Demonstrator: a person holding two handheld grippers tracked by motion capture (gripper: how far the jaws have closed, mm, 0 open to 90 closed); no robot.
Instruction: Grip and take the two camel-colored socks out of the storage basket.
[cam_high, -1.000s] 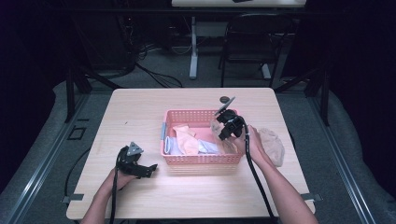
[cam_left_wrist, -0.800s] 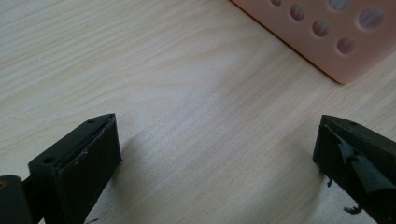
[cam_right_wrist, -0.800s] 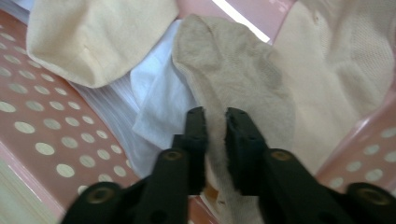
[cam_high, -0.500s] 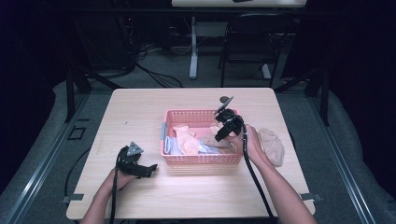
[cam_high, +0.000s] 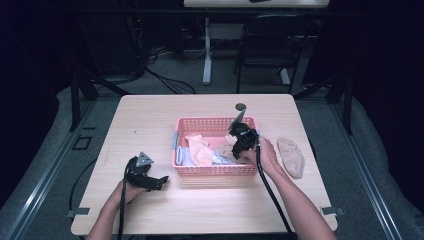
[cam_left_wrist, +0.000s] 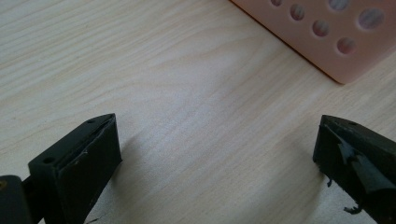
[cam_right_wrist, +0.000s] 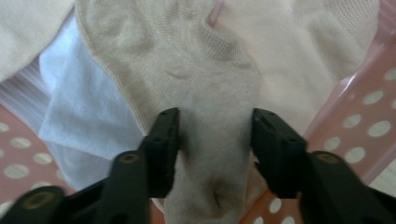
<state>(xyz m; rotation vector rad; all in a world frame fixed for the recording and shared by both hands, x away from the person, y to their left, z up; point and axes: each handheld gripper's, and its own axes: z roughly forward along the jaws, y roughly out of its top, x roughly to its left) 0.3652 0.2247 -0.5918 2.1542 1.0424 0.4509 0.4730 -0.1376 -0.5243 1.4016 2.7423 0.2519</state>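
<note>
**Two claws, one busy: right takes a beige sock in the basket**

Two forearms come in from the near edge of the counter (cam_high: 210, 210). Left hand (cam_high: 131, 189) rests low on the wood w/ the left claw (cam_high: 162, 181) lying beside the basket's near-left corner, jaws wide apart, nothing btwn them, bare wood grain under them in the left gripper view. Prob. parked there so it's out of the way but close enough to help.

Right hand (cam_high: 265, 156) reaches over the basket's right wall, wrist bent, right claw (cam_right_wrist: 214, 140) tipped down into the pile. Its jaws sit on either side of a bunched fold of the beige sock (cam_right_wrist: 205, 88), fabric pinched up btwn them; they look closed on it, though how firm I can't tell. Sock lies inside the pink basket (cam_high: 215, 171), right side, over a pale blue cloth (cam_right_wrist: 84, 112) and next to peach-coloured pieces (cam_high: 200, 147).

Farther right, apart from the basket, a tan sock (cam_high: 291, 156) lies flat on the counter – likely the drop spot, so this looks like sorting socks out of the basket. Beyond, a small dark disc (cam_high: 241, 106) sits near the counter's far edge.
</note>
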